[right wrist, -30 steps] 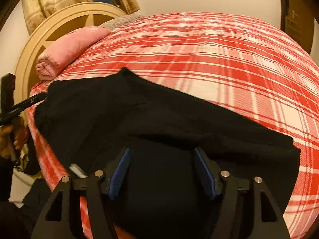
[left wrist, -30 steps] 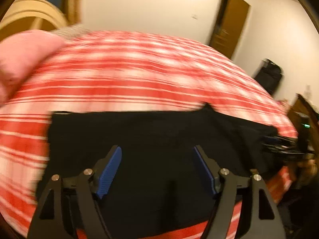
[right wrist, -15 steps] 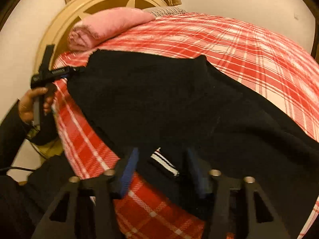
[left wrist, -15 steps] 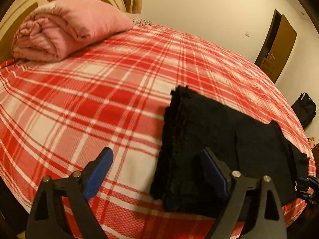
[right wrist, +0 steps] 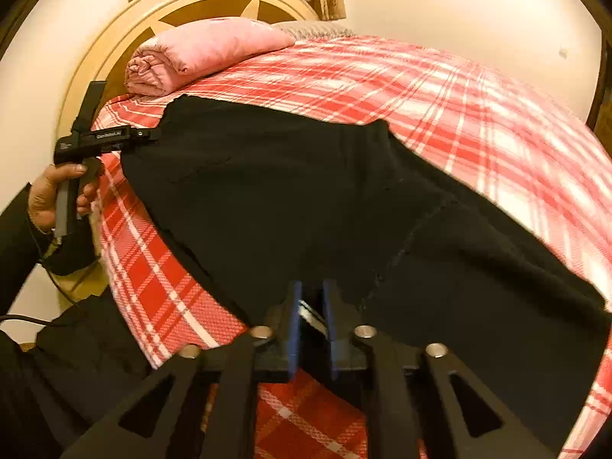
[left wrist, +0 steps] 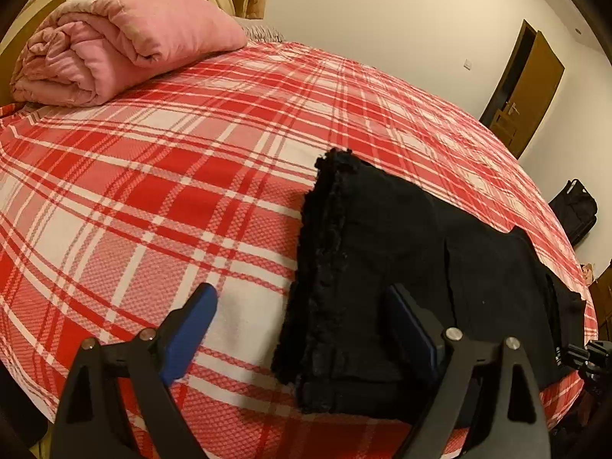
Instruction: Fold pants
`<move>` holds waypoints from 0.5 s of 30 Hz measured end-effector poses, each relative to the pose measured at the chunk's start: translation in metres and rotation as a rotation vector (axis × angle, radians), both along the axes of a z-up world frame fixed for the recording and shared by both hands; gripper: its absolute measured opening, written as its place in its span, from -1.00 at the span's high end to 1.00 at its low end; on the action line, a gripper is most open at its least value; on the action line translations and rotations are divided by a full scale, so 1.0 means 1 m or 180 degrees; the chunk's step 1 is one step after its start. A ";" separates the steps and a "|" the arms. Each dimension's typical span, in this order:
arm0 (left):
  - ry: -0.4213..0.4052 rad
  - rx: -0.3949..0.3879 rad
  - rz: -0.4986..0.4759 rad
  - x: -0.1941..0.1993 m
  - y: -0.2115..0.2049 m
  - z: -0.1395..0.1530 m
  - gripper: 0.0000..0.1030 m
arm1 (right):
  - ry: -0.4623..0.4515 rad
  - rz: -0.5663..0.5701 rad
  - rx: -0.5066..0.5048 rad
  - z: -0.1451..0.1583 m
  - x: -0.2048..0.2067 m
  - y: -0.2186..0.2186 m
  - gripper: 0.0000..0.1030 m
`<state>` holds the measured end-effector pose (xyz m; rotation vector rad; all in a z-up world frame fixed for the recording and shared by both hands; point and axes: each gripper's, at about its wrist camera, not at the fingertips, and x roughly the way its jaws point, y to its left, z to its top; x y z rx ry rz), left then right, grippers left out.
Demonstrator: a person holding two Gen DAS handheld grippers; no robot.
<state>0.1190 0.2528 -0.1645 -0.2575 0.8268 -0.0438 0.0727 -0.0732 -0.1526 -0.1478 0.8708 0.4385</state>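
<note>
The bed (left wrist: 160,176), covered in a red and white plaid sheet, fills the area ahead of both tools. A rolled pink blanket (left wrist: 114,42) lies at its far end against the headboard (right wrist: 214,0), well apart from the work.

The black pants (right wrist: 306,199) lie flat along the near edge of the bed, directly ahead of the right gripper and extending to its far left. The frayed leg hems (left wrist: 325,252) sit just ahead of the left gripper, stacked in layers.

Progress, as judged from the layout: the legs appear laid one on the other lengthwise. The crosswise folds are not yet made.

Left gripper (left wrist: 302,317): jaws wide apart, holding nothing; the right-hand blue pad rests over the hem end, the left-hand pad over bare sheet. The hand (right wrist: 57,195) holding it is visible in the right view.

Right gripper (right wrist: 310,308): jaws nearly closed on the pants at the waist end, where a white-striped band shows between the pads.
</note>
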 end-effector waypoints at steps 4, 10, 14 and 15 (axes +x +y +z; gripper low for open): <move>-0.0115 0.0034 0.0007 -0.002 0.000 0.006 -0.79 | 0.0019 0.0006 -0.0035 -0.003 0.006 -0.001 0.37; -0.0114 0.0027 0.0011 -0.001 0.000 0.004 -0.79 | 0.0061 -0.0004 0.0071 -0.002 0.007 -0.003 0.85; -0.0217 -0.0038 0.0068 -0.005 0.009 0.010 -0.79 | 0.0015 0.0078 0.0000 0.005 -0.002 0.000 0.89; -0.0204 -0.0020 0.0097 -0.004 0.011 0.010 -0.79 | 0.0044 0.0111 -0.0046 0.000 -0.002 0.002 0.89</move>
